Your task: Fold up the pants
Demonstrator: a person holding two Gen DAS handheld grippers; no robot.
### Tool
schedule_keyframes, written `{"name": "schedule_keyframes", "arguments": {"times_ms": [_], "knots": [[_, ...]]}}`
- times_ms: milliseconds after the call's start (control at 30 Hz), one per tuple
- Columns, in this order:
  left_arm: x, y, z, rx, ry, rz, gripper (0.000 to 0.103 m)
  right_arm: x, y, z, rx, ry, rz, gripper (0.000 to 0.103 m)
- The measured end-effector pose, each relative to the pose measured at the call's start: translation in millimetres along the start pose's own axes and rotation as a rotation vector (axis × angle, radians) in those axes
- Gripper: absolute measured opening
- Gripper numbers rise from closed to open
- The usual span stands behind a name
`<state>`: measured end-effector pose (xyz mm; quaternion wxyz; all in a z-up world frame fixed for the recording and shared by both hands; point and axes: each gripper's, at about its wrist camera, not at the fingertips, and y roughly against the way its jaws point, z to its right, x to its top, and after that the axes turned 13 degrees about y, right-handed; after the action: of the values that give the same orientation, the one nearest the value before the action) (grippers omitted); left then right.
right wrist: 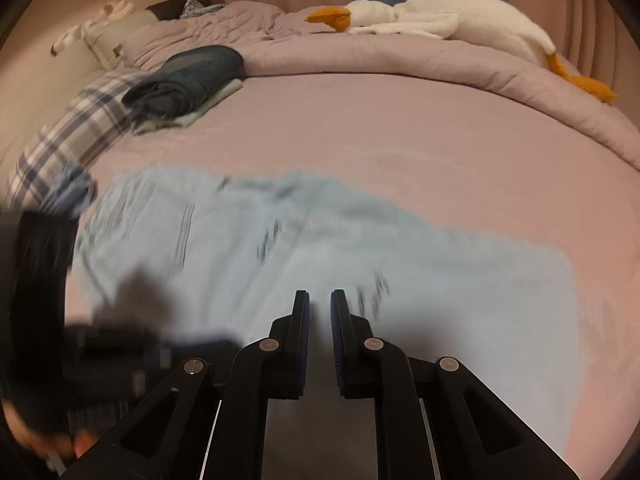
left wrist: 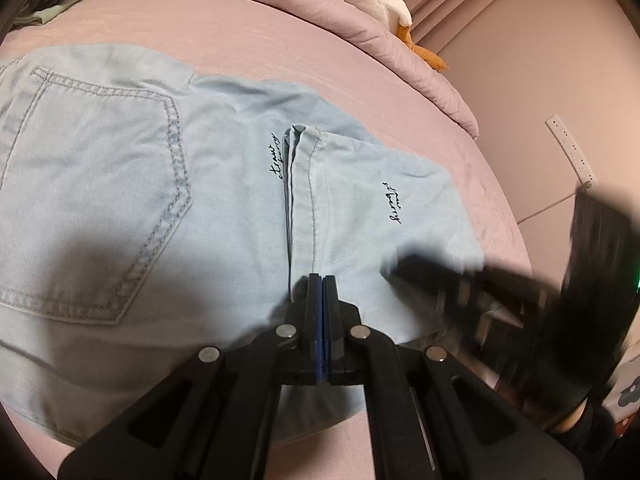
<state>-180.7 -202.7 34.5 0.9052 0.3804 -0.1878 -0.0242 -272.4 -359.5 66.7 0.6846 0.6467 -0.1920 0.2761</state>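
A: In the right wrist view the pale pants smear with motion; their lettering is unreadable.

B: At lower left the left gripper is a dark blur.

A: In the left wrist view the right gripper blurs at right, and the pants run off the left edge.

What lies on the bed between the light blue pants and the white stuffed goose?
In the right wrist view, only bare pink sheet, then the quilt's rolled edge, separates the pants from the goose.
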Motion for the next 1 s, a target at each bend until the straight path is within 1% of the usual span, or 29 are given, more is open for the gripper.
{"name": "schedule_keyframes", "arguments": {"times_ms": [67, 133, 167, 267, 300, 367, 400, 433, 467, 500, 533, 567, 600, 633, 700, 733, 767, 833, 933, 967, 1000], "knots": [[0.5, -1.8, 1.1, 0.005, -0.004, 0.002, 0.003, -18.8, -1.3, -8.0, -0.029, 0.032, -0.044, 0.013], [0.3, -2.6, 3.0, 0.012, -0.014, 0.006, 0.003, -40.3, 12.4, -18.5, -0.054, 0.058, 0.000, 0.012], [0.4, -2.8, 2.8, 0.014, -0.016, 0.006, 0.003, -45.8, 17.3, -19.5, -0.051, 0.054, 0.002, 0.012], [0.2, -2.7, 3.4, 0.020, -0.024, 0.004, 0.003, -55.9, 34.5, -9.3, 0.002, -0.015, 0.005, 0.012], [0.1, -2.8, 3.5, 0.022, -0.028, 0.005, 0.003, -58.9, 44.9, -2.4, 0.006, -0.048, 0.021, 0.012], [-0.2, -3.0, 2.5, 0.024, -0.030, 0.009, 0.003, -62.9, 63.8, 9.0, -0.019, -0.093, 0.084, 0.012], [-0.3, -3.0, 2.6, 0.027, -0.030, 0.011, 0.003, -63.3, 75.0, 21.0, -0.052, -0.129, 0.133, 0.012], [-0.2, -3.1, 2.8, 0.030, -0.031, 0.012, 0.003, -65.8, 79.5, 30.0, -0.082, -0.158, 0.151, 0.013], [0.0, -2.9, 3.1, 0.032, -0.033, 0.012, 0.003, -69.3, 80.3, 39.2, -0.114, -0.190, 0.146, 0.014], [-0.3, -2.7, 3.2, 0.034, -0.035, 0.013, 0.003, -74.9, 76.2, 49.3, -0.167, -0.221, 0.106, 0.014], [-0.6, -2.2, 2.8, 0.034, -0.037, 0.013, 0.003, -80.9, 71.0, 53.7, -0.201, -0.234, 0.069, 0.014], [-0.5, -1.9, 2.0, 0.035, -0.039, 0.012, 0.003, -88.2, 61.5, 58.8, -0.206, -0.247, 0.013, 0.014], [-0.8, -1.3, 1.8, 0.035, -0.038, 0.014, 0.003, -93.8, 52.5, 61.1, -0.171, -0.255, -0.028, 0.014], [-0.9, -1.2, 1.7, 0.035, -0.037, 0.013, 0.003, -96.7, 52.4, 59.7, -0.168, -0.247, -0.011, 0.014], [-1.0, -1.2, 1.7, 0.037, -0.036, 0.012, 0.003, -91.7, 54.3, 59.6, -0.166, -0.237, -0.024, 0.014], [-1.2, -1.2, 2.5, 0.040, -0.039, 0.012, 0.003, -87.7, 55.9, 62.2, -0.161, -0.253, -0.023, 0.014], [-1.3, -1.1, 2.8, 0.042, -0.043, 0.012, 0.003, -84.9, 56.8, 64.6, -0.153, -0.263, -0.014, 0.014], [-1.4, -0.9, 2.9, 0.042, -0.045, 0.011, 0.003, -74.3, 60.5, 69.4, -0.130, -0.257, 0.042, 0.014], [-1.0, -1.5, 2.9, 0.042, -0.045, 0.010, 0.004, -48.1, 52.5, 82.8, -0.164, -0.244, 0.070, 0.016], [-1.0, -1.5, 2.8, 0.041, -0.045, 0.009, 0.004, -39.9, 48.1, 88.7, -0.169, -0.252, 0.081, 0.020], [-0.7, -1.6, 2.5, 0.038, -0.045, 0.008, 0.004, -27.4, 39.9, 98.7, -0.173, -0.276, 0.086, 0.027]]}}
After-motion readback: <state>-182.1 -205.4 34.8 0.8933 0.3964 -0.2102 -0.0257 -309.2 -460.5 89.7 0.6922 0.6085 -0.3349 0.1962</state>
